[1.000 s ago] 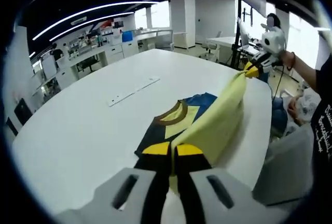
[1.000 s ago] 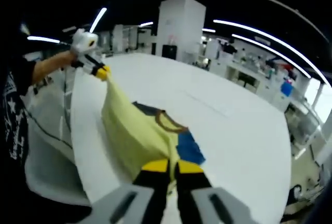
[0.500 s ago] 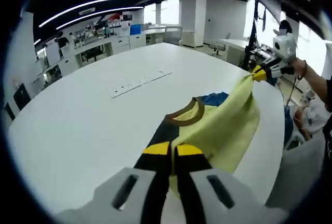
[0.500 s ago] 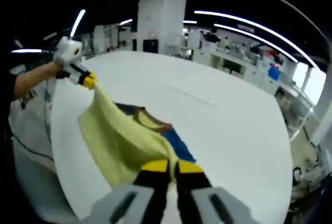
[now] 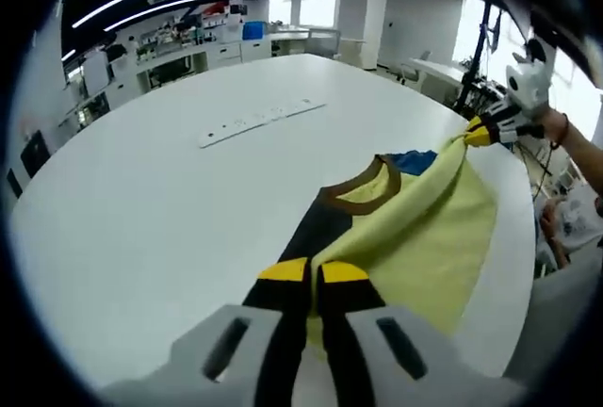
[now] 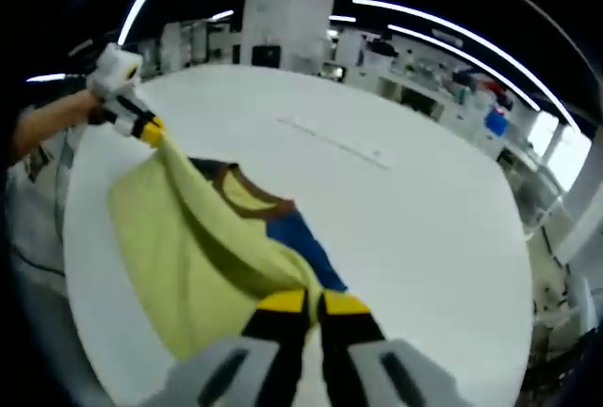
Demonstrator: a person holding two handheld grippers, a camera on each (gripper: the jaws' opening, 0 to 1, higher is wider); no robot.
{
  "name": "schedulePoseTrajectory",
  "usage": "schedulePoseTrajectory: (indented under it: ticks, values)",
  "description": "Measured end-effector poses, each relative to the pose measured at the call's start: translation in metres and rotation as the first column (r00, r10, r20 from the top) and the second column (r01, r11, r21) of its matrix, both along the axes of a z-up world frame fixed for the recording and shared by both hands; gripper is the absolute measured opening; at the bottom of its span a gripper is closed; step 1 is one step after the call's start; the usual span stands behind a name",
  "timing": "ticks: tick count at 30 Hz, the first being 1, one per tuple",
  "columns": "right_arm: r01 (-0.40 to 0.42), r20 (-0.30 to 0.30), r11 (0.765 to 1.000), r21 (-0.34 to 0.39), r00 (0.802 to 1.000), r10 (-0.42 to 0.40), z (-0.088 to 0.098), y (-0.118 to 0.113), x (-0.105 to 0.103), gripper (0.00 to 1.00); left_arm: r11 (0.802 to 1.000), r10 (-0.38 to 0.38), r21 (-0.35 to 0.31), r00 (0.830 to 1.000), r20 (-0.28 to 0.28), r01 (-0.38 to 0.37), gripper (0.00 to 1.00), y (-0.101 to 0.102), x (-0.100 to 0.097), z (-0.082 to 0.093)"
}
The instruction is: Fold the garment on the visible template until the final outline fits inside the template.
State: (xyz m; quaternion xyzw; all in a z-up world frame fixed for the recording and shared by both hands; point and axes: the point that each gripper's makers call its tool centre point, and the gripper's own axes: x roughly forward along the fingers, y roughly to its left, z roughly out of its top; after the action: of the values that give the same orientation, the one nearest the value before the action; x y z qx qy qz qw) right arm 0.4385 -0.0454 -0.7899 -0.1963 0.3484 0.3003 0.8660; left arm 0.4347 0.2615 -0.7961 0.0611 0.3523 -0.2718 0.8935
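Left gripper view: left tongs and right tongs each clamped on garment edge

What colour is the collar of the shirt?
Brown; the collar shows best in the left gripper view.

One garment (yellow, blue, black), one white table, two grippers, one flat strip.

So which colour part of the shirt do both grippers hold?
The yellow part: the left gripper and right gripper both pinch it, while the black and blue parts lie free.
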Motion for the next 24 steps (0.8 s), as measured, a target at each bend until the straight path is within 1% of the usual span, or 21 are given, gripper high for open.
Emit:
schedulePoseTrajectory:
  ticks: [2, 6, 11, 15, 20, 22, 24]
  values:
    - [-0.005, -0.01, 1.0, -0.002, 1.0, 0.005, -0.004, 0.0, 0.004, 0.0, 1.0, 0.008, 0.004, 1.0, -0.016, -0.008, 0.01, 0.002, 0.003, -0.009]
    - [0.007, -0.034, 1.0, 0.008, 0.999, -0.007, -0.015, -0.002, 0.011, 0.0, 1.0, 0.01, 0.017, 1.0, -0.02, -0.009, 0.02, 0.003, 0.004, -0.017]
    - [0.022, -0.059, 1.0, 0.008, 0.998, -0.022, -0.026, -0.002, 0.017, 0.0, 0.999, 0.021, 0.035, 0.999, -0.042, -0.019, 0.04, 0.006, 0.006, -0.029]
    - [0.022, -0.081, 1.0, 0.01, 0.996, -0.021, -0.034, -0.003, 0.022, 0.0, 0.999, 0.03, 0.025, 0.998, -0.049, -0.029, 0.04, 0.006, 0.008, -0.032]
    - [0.02, -0.105, 1.0, 0.013, 0.994, -0.019, -0.041, -0.005, 0.025, 0.01, 0.999, 0.028, 0.038, 0.998, -0.05, -0.026, 0.04, 0.007, 0.007, -0.038]
    - [0.025, -0.115, 1.0, 0.013, 0.993, -0.023, -0.044, -0.004, 0.022, 0.01, 0.998, 0.045, 0.042, 0.999, -0.027, -0.044, 0.06, 0.008, 0.009, -0.037]
    - [0.036, -0.131, 0.999, 0.032, 0.991, -0.032, -0.046, -0.004, 0.023, 0.02, 0.998, 0.053, 0.042, 0.998, -0.019, -0.052, 0.08, 0.01, 0.008, -0.037]
